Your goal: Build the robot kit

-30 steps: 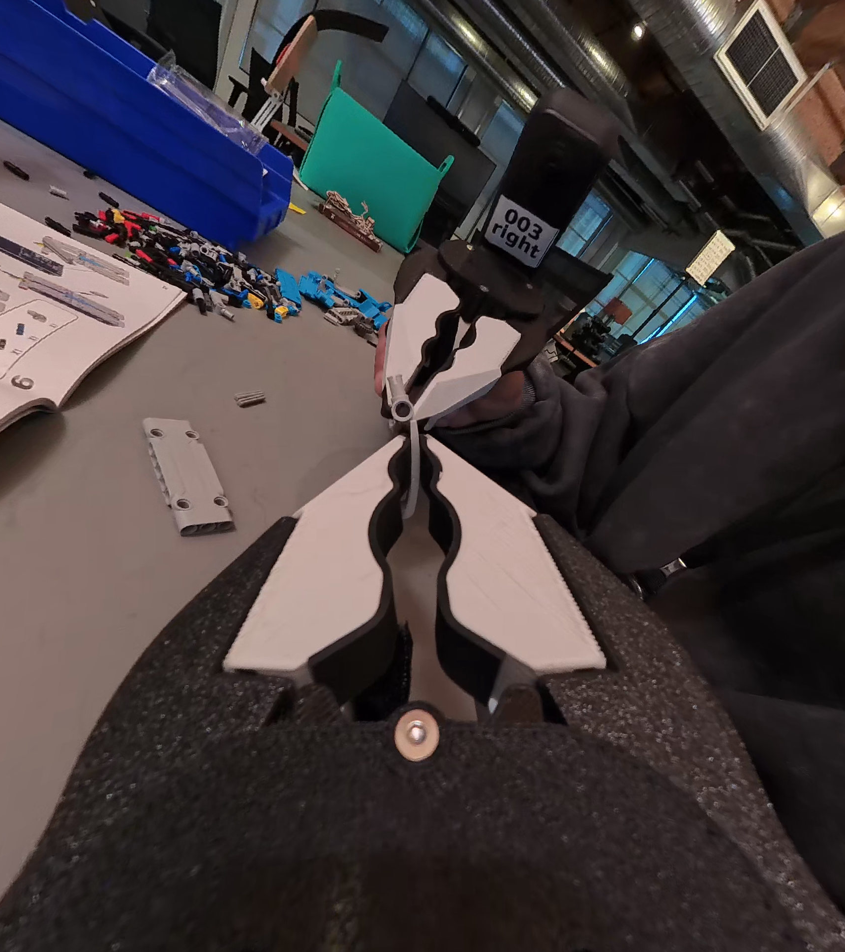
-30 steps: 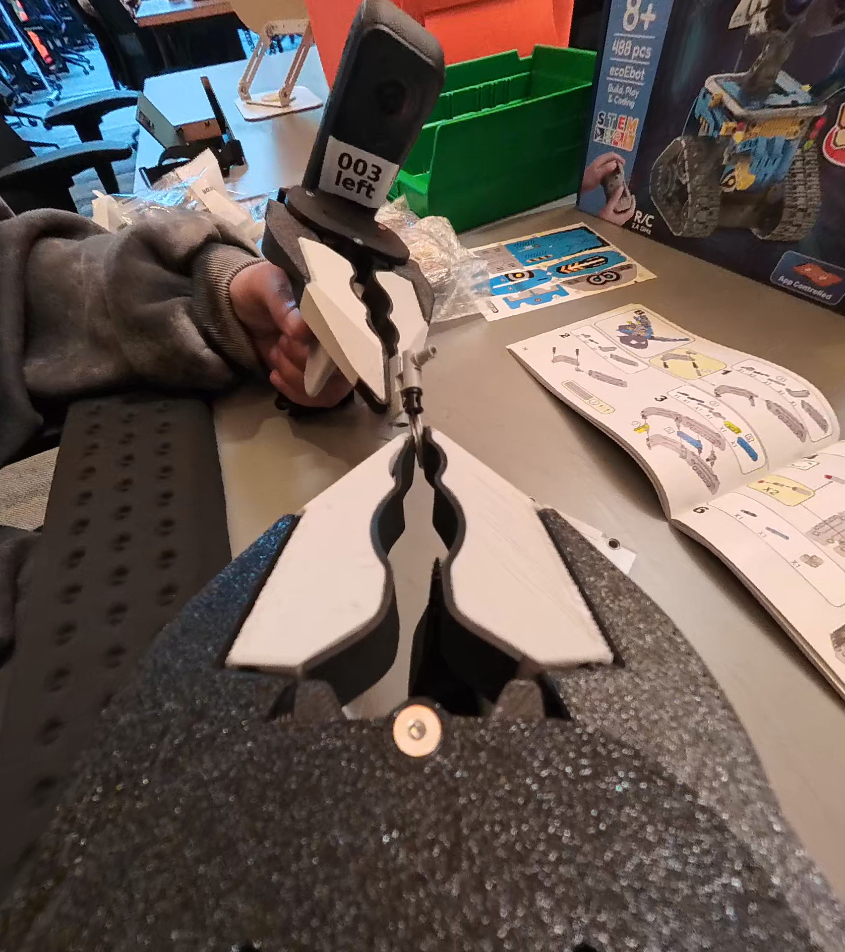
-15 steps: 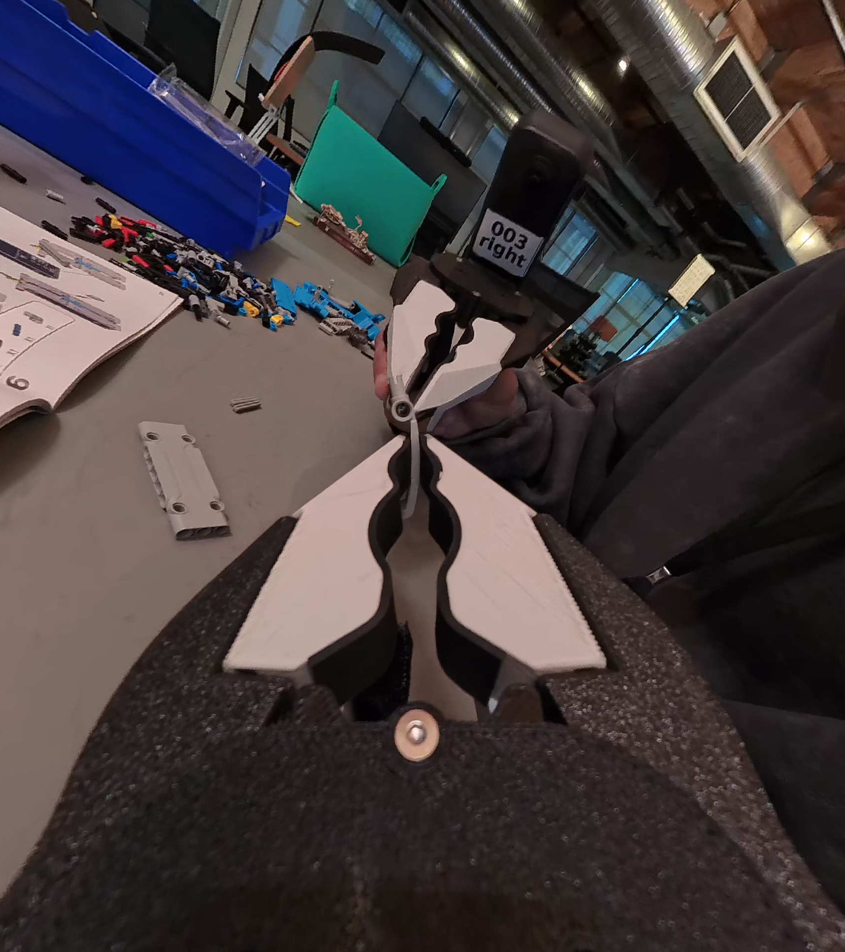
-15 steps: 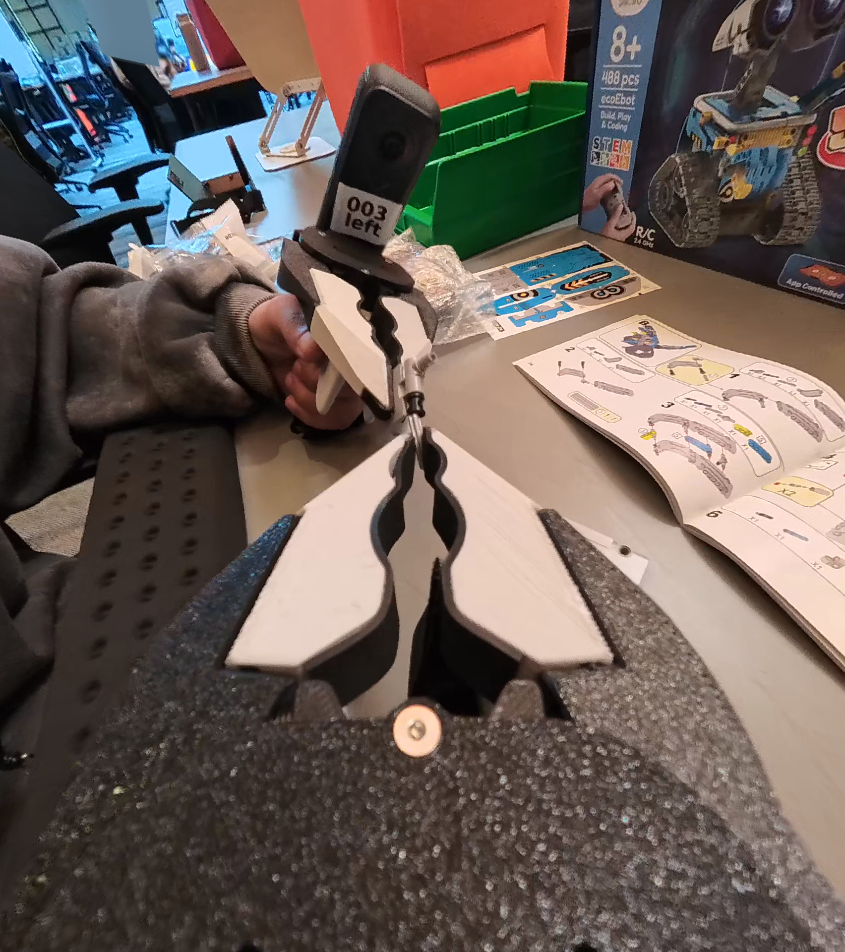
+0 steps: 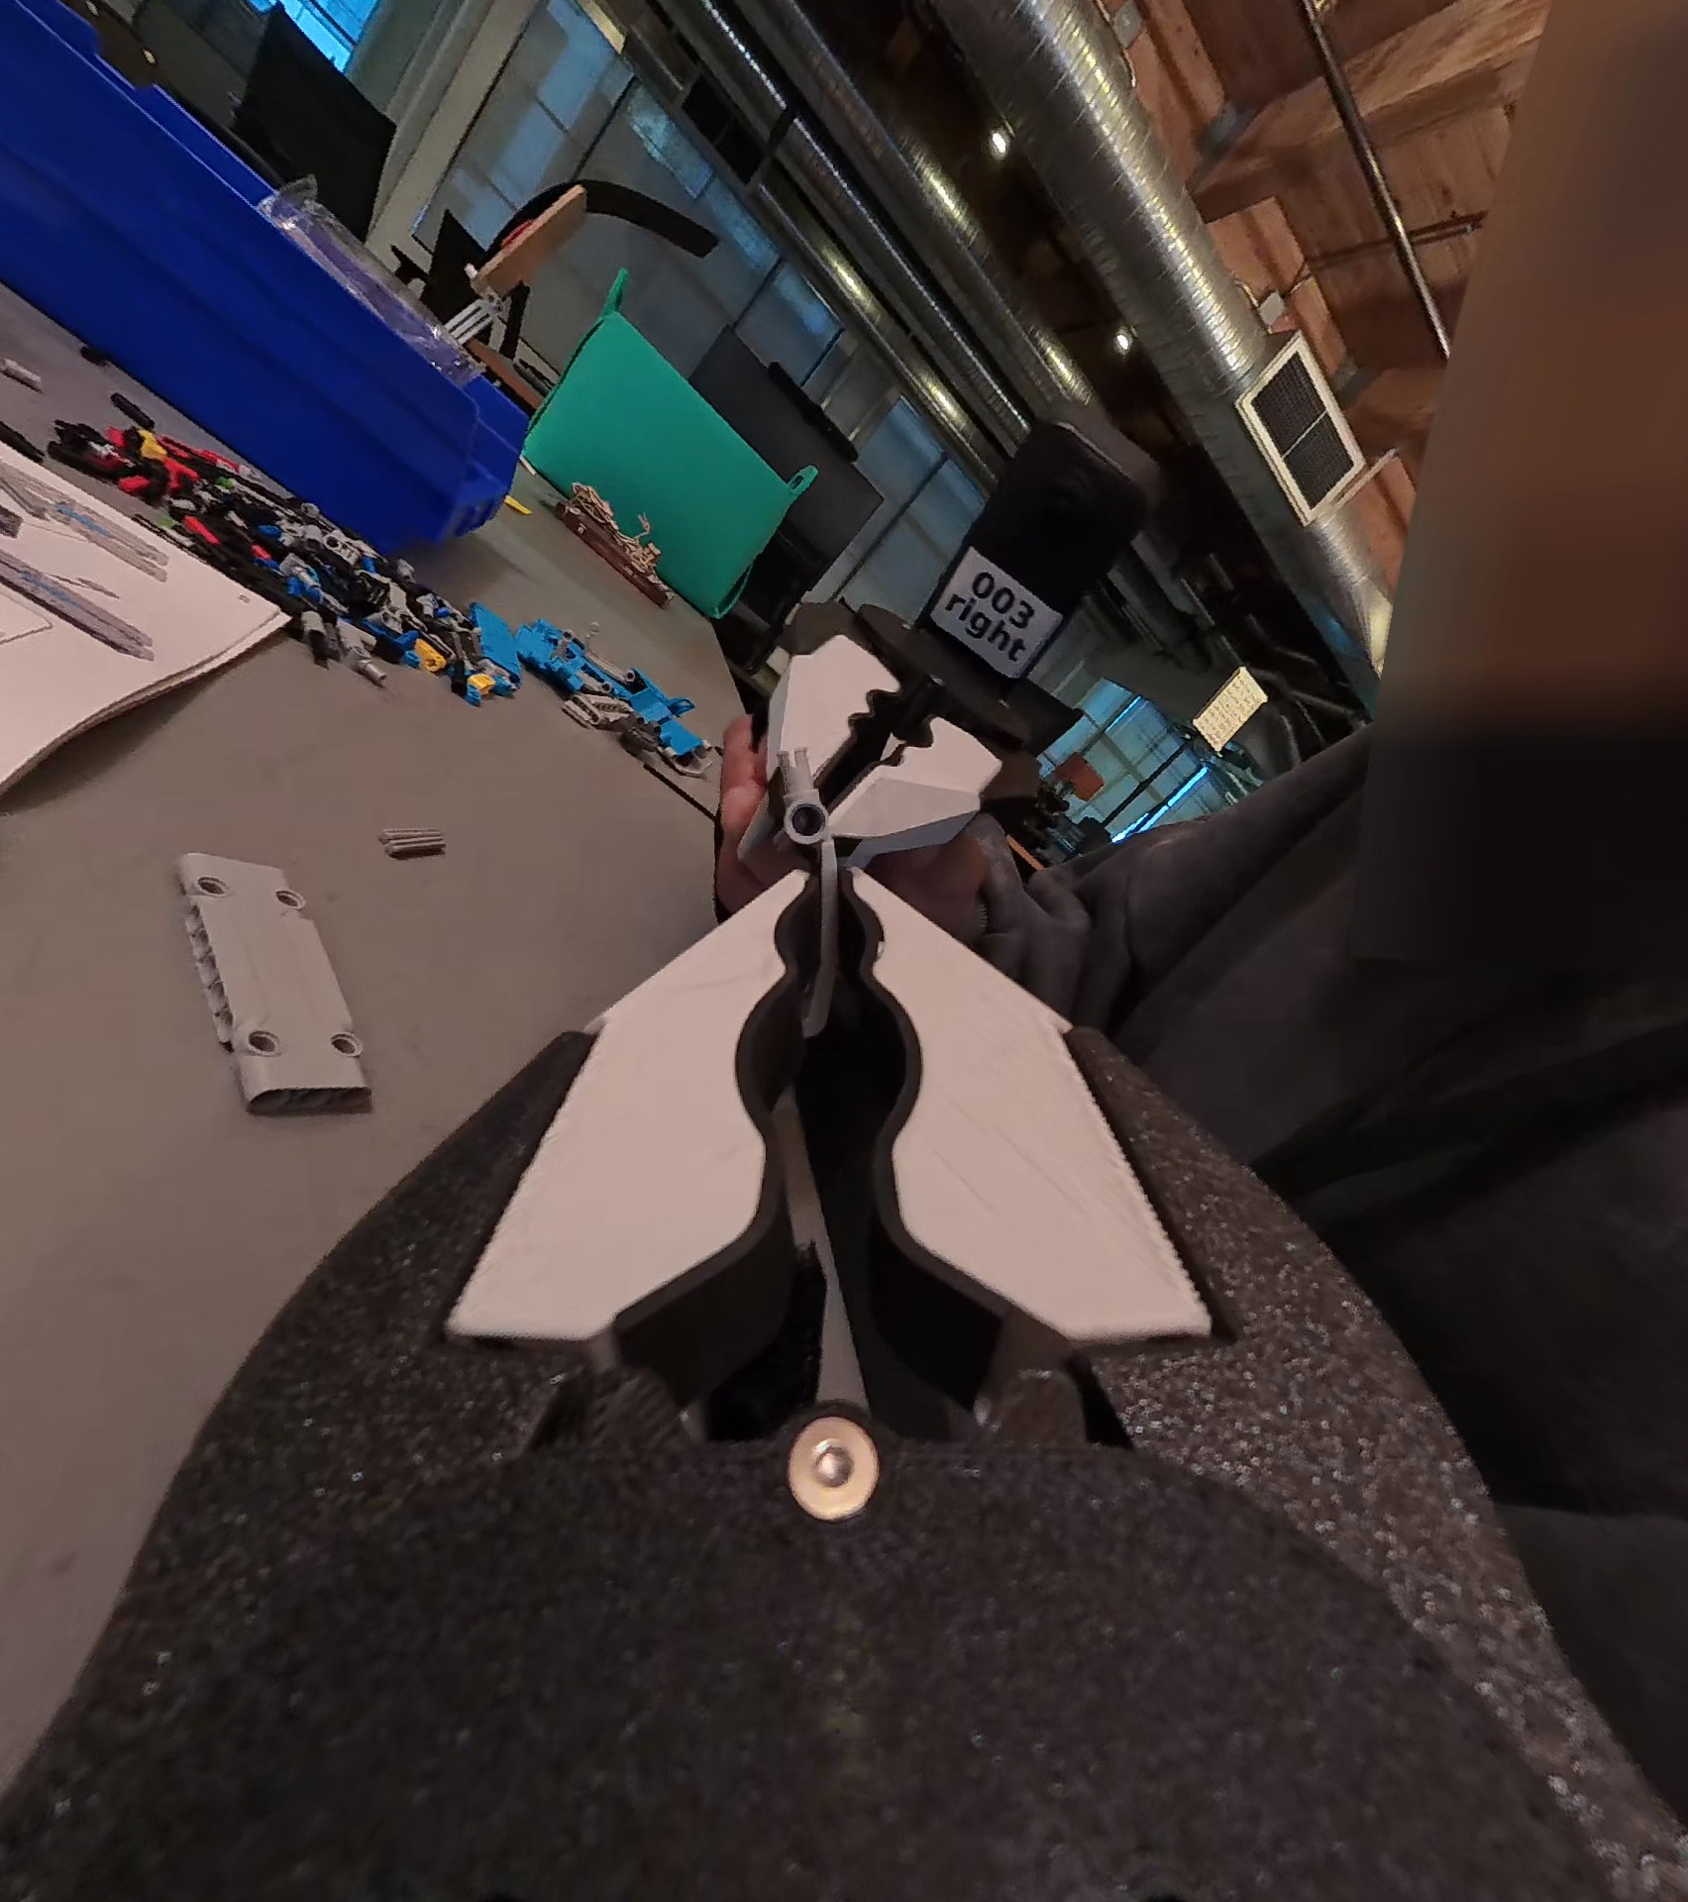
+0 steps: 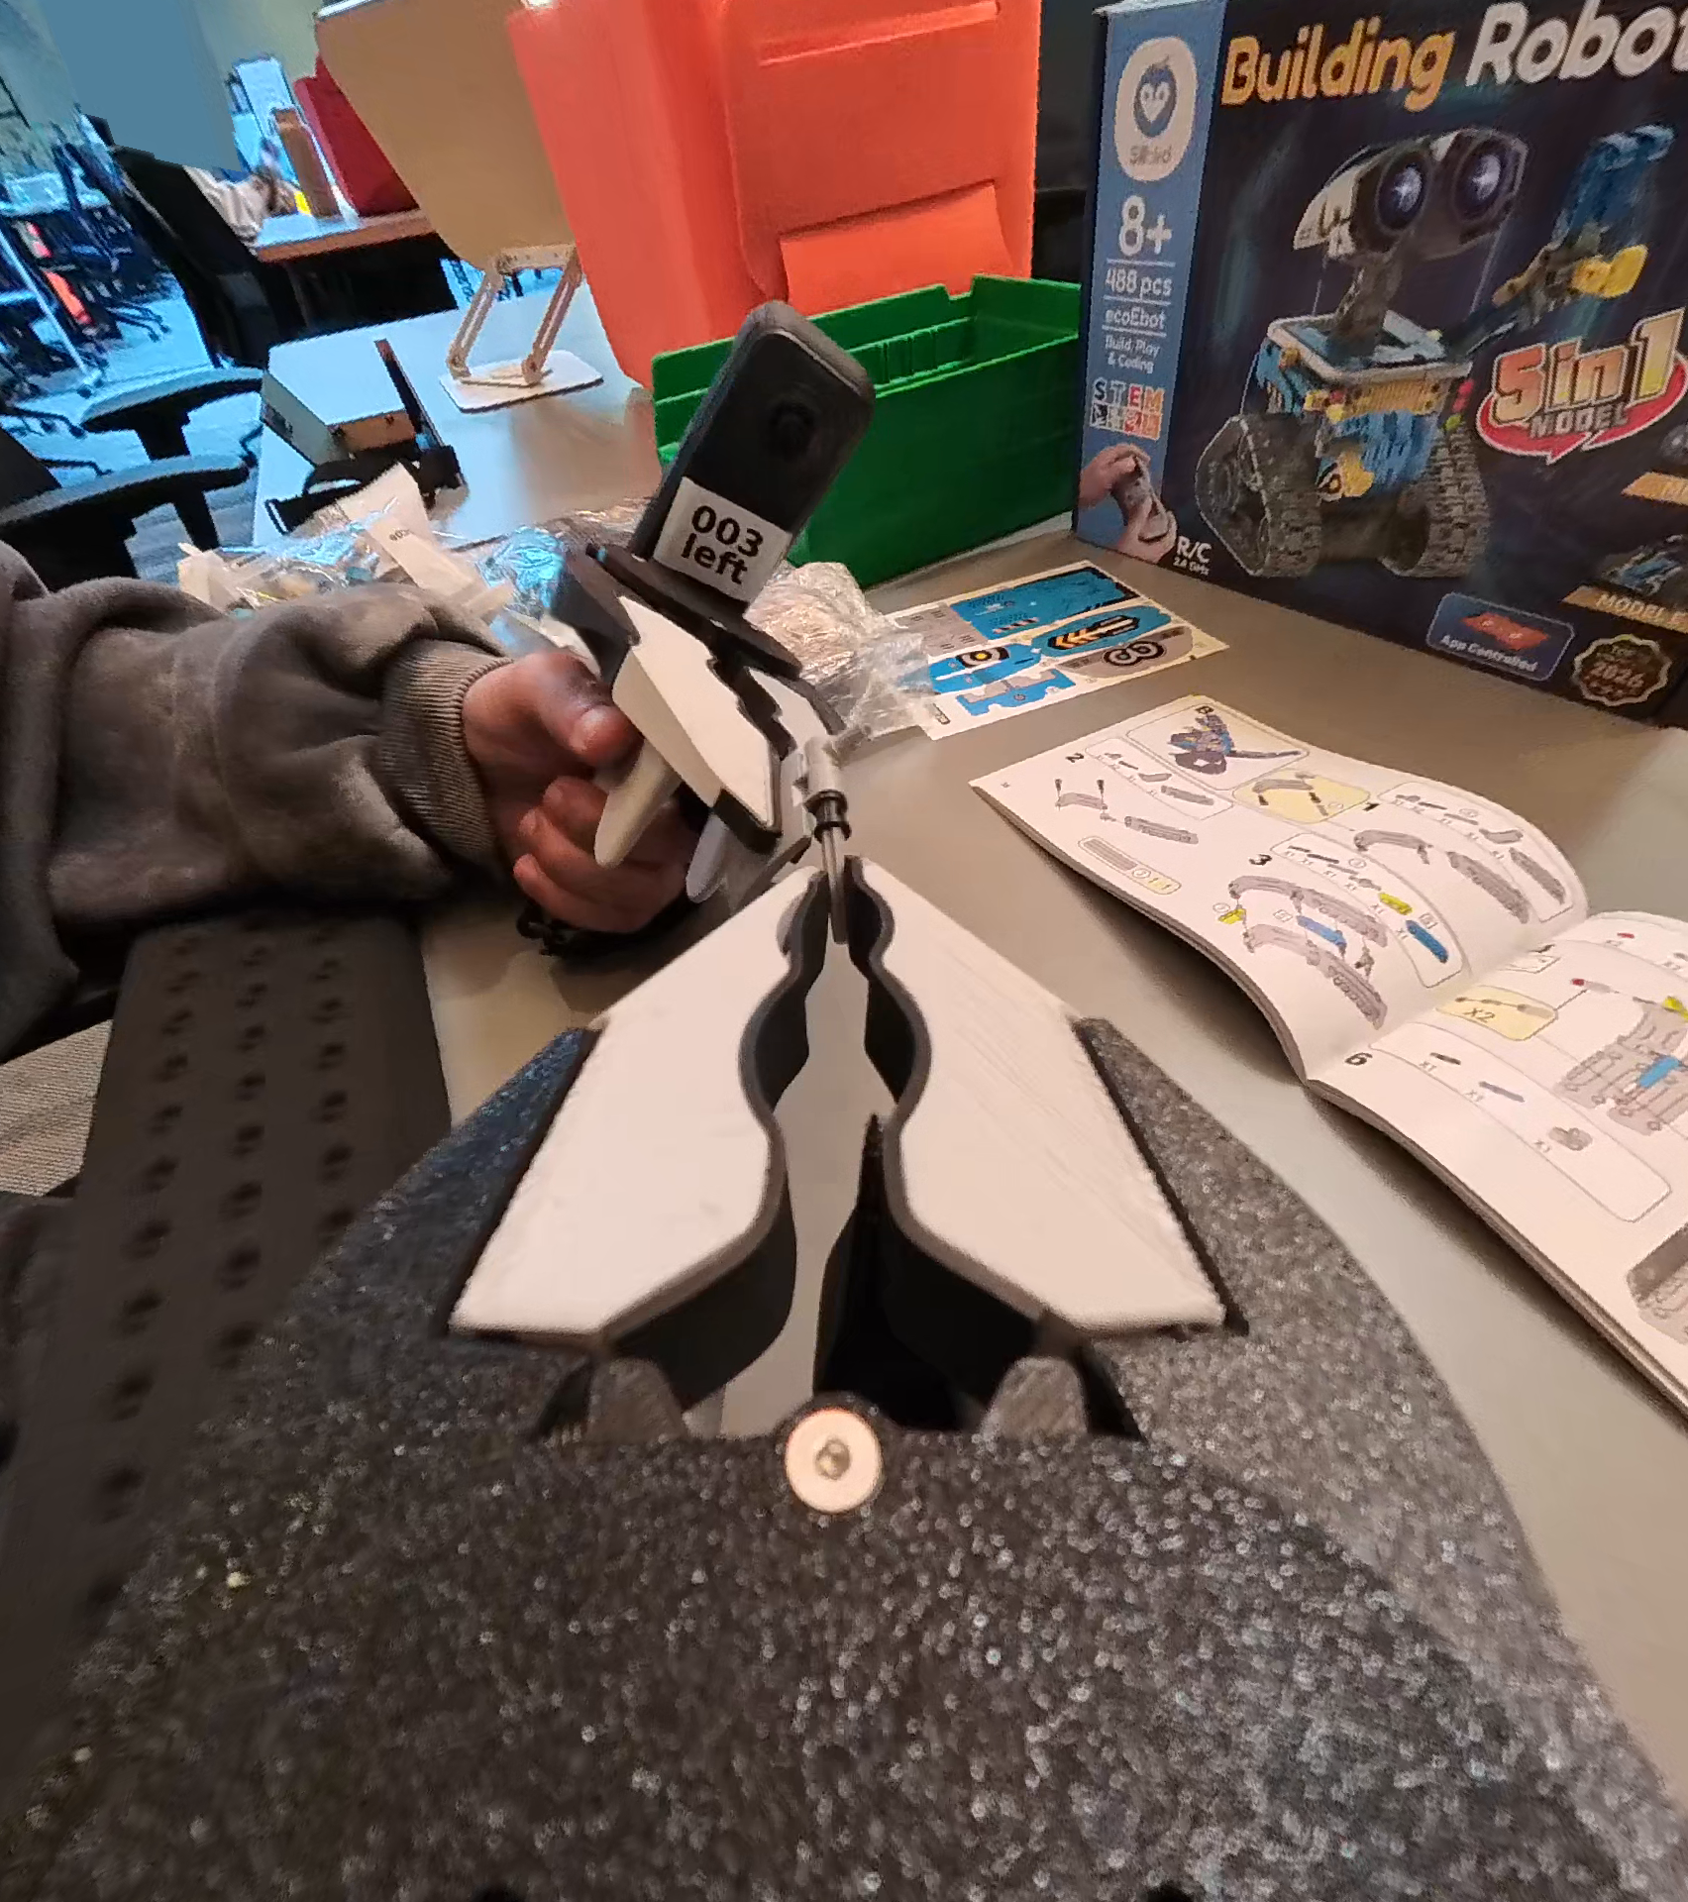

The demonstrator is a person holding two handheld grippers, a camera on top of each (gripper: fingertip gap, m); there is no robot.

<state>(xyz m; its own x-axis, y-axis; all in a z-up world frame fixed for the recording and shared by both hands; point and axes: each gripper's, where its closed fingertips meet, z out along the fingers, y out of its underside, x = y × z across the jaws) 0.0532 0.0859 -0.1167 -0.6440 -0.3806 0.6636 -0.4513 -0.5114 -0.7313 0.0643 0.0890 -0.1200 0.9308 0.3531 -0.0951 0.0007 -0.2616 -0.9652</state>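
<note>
My left gripper is shut on a thin grey connector piece with a round socket at its end. It is held above the grey table. My right gripper faces it tip to tip and is shut on a thin dark pin. The pin's far end meets the grey connector. The right gripper also shows in the left wrist view, held by a hand. The left gripper also shows in the right wrist view, held by a hand in a grey sleeve.
A grey flat panel and a small grey pin lie on the table. An open instruction booklet, a pile of small coloured parts, a blue bin, a green bin, a kit box and a sticker sheet stand around. The tips of both grippers are at nearly the same place.
Both grippers stay shut and tip to tip with their parts touching. The left gripper has tilted further over, and both have swung a little, so the background has shifted.
</note>
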